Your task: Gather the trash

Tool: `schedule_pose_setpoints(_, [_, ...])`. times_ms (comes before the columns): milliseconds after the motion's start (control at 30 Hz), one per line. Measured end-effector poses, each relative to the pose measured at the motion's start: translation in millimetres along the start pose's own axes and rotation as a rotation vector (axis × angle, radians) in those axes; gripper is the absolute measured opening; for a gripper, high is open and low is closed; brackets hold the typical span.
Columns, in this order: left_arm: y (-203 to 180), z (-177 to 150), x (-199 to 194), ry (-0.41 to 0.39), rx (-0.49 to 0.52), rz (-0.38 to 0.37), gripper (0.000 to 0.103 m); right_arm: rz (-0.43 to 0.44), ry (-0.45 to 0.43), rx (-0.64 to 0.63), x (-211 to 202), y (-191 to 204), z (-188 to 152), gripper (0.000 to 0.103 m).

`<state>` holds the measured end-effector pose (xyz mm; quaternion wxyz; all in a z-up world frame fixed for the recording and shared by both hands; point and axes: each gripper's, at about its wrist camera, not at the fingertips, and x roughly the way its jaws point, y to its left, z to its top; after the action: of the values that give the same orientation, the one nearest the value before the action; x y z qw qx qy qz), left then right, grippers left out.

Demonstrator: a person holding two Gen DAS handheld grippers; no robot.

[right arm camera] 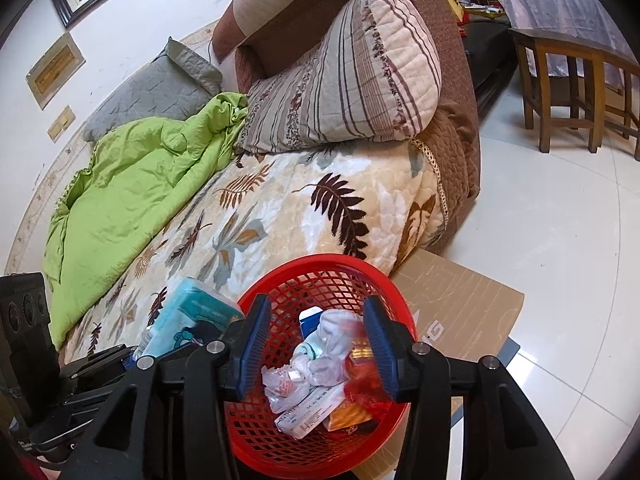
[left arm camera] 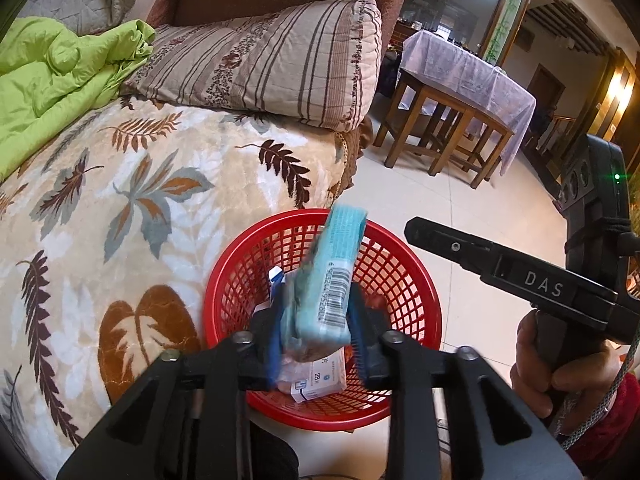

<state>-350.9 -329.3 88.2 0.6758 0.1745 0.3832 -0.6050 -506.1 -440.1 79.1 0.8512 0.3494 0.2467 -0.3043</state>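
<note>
Left tool (left arm camera: 316,344) pinching a teal tissue pack (left arm camera: 334,276), barcode showing; right tool (right arm camera: 316,350), marked "DAS", gapes empty over red basket (right arm camera: 384,280).

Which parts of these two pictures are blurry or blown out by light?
Left wrist view: the teal packet held in the left gripper is smeared by motion blur, its barcode still legible; the lamp at far right glares orange. Right wrist view: mostly sharp, the red basket crisp, with glare on the floor tiles. Both bend straight lines, fisheye style.
</note>
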Motion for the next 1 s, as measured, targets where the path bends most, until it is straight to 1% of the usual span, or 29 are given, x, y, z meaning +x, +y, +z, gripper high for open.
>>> schedule_pose_setpoints(33, [0.5, -0.3, -0.9, -0.007, -0.001, 0.006, 0.042, -0.006, -0.004, -0.002, -1.0, 0.8, 0.2, 0.054])
schedule_pose_setpoints(167, [3.3, -0.6, -9.6, -0.038, 0.002, 0.048, 0.051, -0.027, -0.024, -0.013, -6.8, 4.6, 2.4, 0.059])
schedule_pose_setpoints(233, [4.1, -0.9, -15.3, -0.058, 0.005, 0.088, 0.062, -0.037, -0.033, -0.016, -9.8, 6.3, 4.0, 0.062])
schedule_pose_setpoints(300, [5.3, -2.0, -21.9, -0.079, 0.009, 0.124, 0.069, -0.05, -0.045, -0.025, -13.0, 9.0, 5.0, 0.068])
schedule_pose_setpoints(400, [6.2, -3.8, -30.3, -0.101, 0.023, 0.171, 0.07, -0.068, -0.062, -0.036, -18.2, 14.4, 5.6, 0.076])
schedule_pose_setpoints(467, [6.9, -4.9, -35.0, -0.109, 0.03, 0.188, 0.074, -0.083, -0.072, -0.043, -21.7, 19.3, 5.5, 0.078])
schedule_pose_setpoints(533, [8.6, -7.3, -41.8, -0.128, 0.029, 0.215, 0.081, -0.101, -0.08, -0.051, -24.2, 24.8, 5.0, 0.08])
schedule_pose_setpoints(633, [12.8, -10.5, -53.9, -0.155, 0.026, 0.241, 0.084, -0.139, -0.101, -0.076, -30.3, 36.2, 1.9, 0.085])
schedule_pose_setpoints(667, [12.9, -11.3, -56.0, -0.16, 0.024, 0.246, 0.084, -0.149, -0.106, -0.088, -32.2, 41.1, -0.1, 0.088])
schedule_pose_setpoints(700, [14.7, -12.9, -59.9, -0.166, 0.02, 0.252, 0.085, -0.159, -0.106, -0.096, -32.7, 44.8, -1.7, 0.094])
schedule_pose_setpoints(800, [20.6, -18.8, -70.3, -0.177, 0.006, 0.271, 0.088, -0.191, -0.12, -0.113, -36.5, 56.9, -10.4, 0.097])
schedule_pose_setpoints(833, [22.3, -20.5, -72.9, -0.178, 0.003, 0.278, 0.09, -0.218, -0.124, -0.118, -37.6, 62.5, -15.0, 0.098])
schedule_pose_setpoints(900, [25.9, -26.4, -82.0, -0.188, 0.002, 0.312, 0.091, -0.252, -0.138, -0.109, -41.2, 69.0, -23.5, 0.102])
schedule_pose_setpoints(1000, [30.3, -34.7, -97.7, -0.216, -0.003, 0.358, 0.093, -0.295, -0.134, -0.113, -43.4, 82.9, -37.4, 0.102])
